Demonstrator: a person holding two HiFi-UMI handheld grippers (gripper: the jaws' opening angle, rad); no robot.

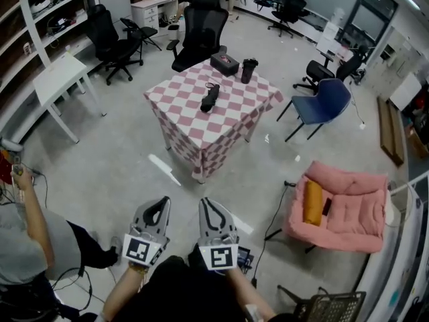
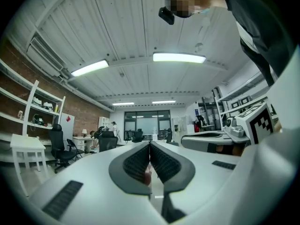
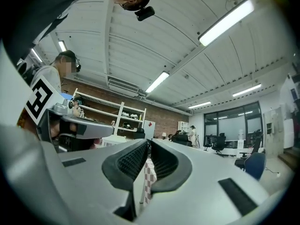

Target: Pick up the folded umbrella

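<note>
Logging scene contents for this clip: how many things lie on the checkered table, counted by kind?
folded umbrella: 1
dark box: 1
dark cup: 1
Total on the checkered table: 3

Head view downward; gripper views level.

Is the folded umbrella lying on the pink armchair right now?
No, the folded umbrella lies on the checkered tablecloth, well away from the pink armchair.
</note>
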